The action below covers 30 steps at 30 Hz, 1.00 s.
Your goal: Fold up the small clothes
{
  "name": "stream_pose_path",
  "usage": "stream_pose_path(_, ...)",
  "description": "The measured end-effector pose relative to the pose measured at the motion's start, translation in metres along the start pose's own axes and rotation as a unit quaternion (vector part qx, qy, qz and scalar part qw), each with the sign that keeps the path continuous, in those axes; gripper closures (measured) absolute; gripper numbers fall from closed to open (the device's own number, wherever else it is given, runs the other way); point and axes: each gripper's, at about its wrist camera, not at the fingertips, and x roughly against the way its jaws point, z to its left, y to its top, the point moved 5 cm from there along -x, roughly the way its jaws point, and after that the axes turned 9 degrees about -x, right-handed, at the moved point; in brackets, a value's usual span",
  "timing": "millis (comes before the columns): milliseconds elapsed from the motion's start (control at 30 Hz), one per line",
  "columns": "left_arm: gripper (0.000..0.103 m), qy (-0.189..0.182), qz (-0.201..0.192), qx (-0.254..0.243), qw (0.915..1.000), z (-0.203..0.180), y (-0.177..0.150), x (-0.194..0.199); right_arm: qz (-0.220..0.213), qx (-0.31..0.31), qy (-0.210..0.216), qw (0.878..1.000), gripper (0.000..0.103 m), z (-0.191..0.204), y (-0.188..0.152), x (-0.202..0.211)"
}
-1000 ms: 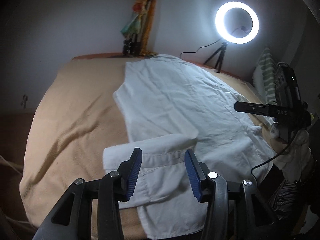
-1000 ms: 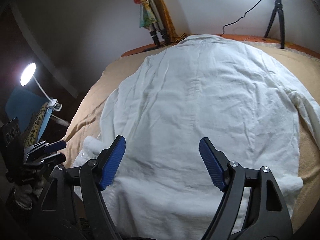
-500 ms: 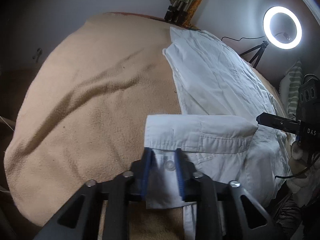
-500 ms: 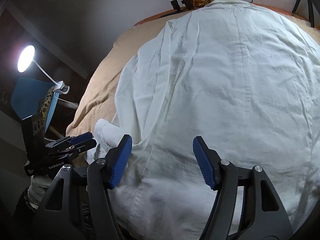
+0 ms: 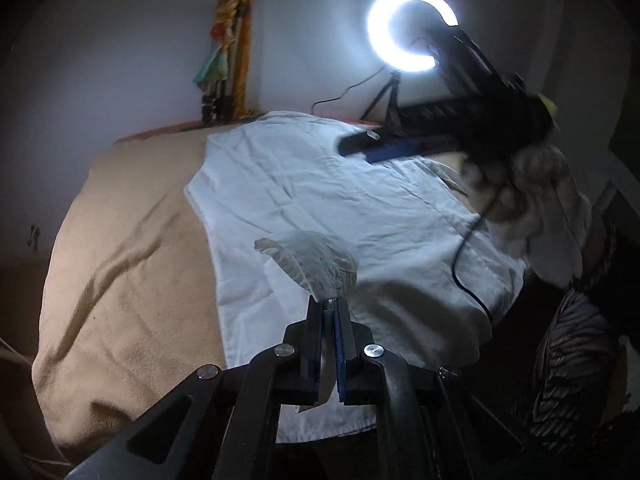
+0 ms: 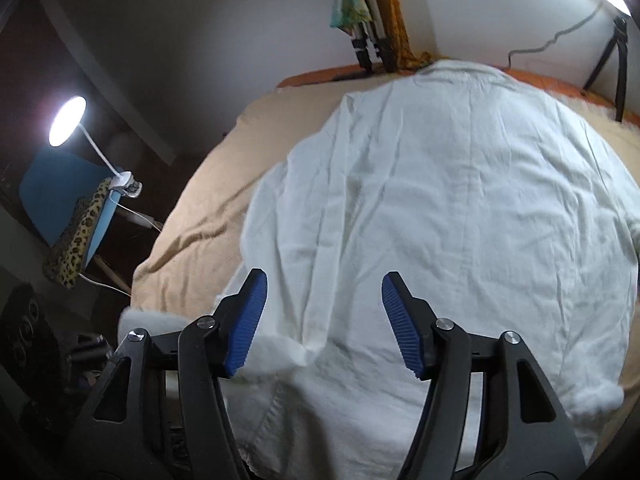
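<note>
My left claw [image 5: 329,312] is clamped on the cuff [image 5: 316,258] of the white shirt [image 5: 320,200], lifted above the body; the shirt lies flat on the tan blanket [image 5: 120,260], its long axis running away from me toward the wall. My right claw [image 6: 322,320] hovers with its pads apart over the near hem, gripping nothing. The sleeve should, I judge, cross rightward. A ring light [image 5: 404,32] and a desk lamp [image 6: 68,120] light the dim room.

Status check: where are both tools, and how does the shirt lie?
Left tool shut on the shirt cuff, lifted. Right tool open above the white shirt, spread flat on the tan blanket. Nothing on the cloth.
</note>
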Motion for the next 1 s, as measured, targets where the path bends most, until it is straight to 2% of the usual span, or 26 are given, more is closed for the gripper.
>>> stream_pose_path(100,0.101,-0.001,-0.006,-0.042,0.9991,-0.028,-0.003,0.001,0.05,0.048,0.006,0.998,0.04,0.034,0.013,-0.033)
stream_pose_path(200,0.101,0.004,-0.012,-0.096,0.9953,-0.055,-0.006,0.001,0.092,0.089,-0.034,0.991,0.04,0.058,0.015,-0.084)
stream_pose_path(333,0.101,0.025,-0.003,-0.165,0.986,-0.077,-0.014,-0.004,0.128,0.124,-0.074,0.981,0.04,0.076,0.009,-0.14)
stream_pose_path(467,0.102,0.025,0.008,-0.18,0.9834,-0.081,-0.023,-0.01,0.14,0.177,-0.127,0.966,0.04,0.086,0.003,-0.172)
stream_pose_path(533,0.102,0.03,0.009,-0.19,0.9814,-0.084,-0.026,-0.011,0.144,0.187,-0.154,0.959,0.064,0.084,0.002,-0.18)
stream_pose_path(567,0.102,0.031,0.009,-0.194,0.9805,-0.085,-0.028,-0.01,0.148,0.182,-0.16,0.959,0.086,0.082,0.002,-0.182)
stream_pose_path(600,0.102,0.031,0.008,-0.198,0.9797,-0.087,-0.029,-0.009,0.148,0.173,-0.158,0.961,0.093,0.079,0.005,-0.18)
stream_pose_path(667,0.102,0.039,0.003,-0.207,0.9775,-0.089,-0.031,-0.007,0.142,0.151,-0.145,0.967,0.096,0.073,0.013,-0.173)
stream_pose_path(833,0.102,0.076,-0.002,-0.24,0.9677,-0.089,-0.036,0.002,0.105,0.09,-0.107,0.985,0.098,0.068,0.042,-0.149)
stream_pose_path(900,0.102,0.099,0.012,-0.252,0.9626,-0.082,-0.041,-0.001,0.095,0.082,-0.106,0.986,0.098,0.072,0.049,-0.153)
stream_pose_path(1000,0.102,0.109,0.049,-0.252,0.9604,-0.067,-0.054,-0.01,0.093,0.083,-0.113,0.986,0.098,0.076,0.045,-0.172)
